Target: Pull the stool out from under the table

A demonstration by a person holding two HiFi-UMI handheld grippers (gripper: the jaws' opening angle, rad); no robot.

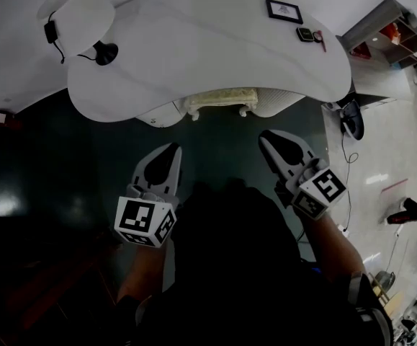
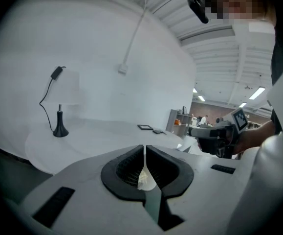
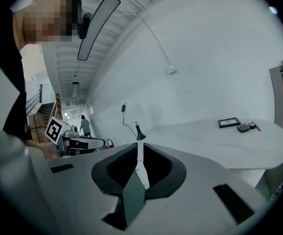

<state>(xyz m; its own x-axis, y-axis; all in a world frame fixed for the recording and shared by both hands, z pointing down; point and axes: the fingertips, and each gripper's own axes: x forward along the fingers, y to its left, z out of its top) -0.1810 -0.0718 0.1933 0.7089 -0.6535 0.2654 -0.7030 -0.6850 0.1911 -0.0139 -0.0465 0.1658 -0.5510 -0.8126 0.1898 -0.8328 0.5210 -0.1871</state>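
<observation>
Dark floor lies open up to the stool, which the table overhangs.

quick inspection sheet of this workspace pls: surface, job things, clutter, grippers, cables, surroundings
surface: white table, rounded outline, mostly bare
job's things: pale stool, partly tucked under the table's near edge, untouched
clutter: lamp at the left end; picture frame and small dark object at the right end
grippers: left gripper and right gripper both shut and empty, short of the stool
cables: lamp cord hanging beside the shade; loose cable on the floor at the right
surroundings: shelf unit beyond the table's right end
</observation>
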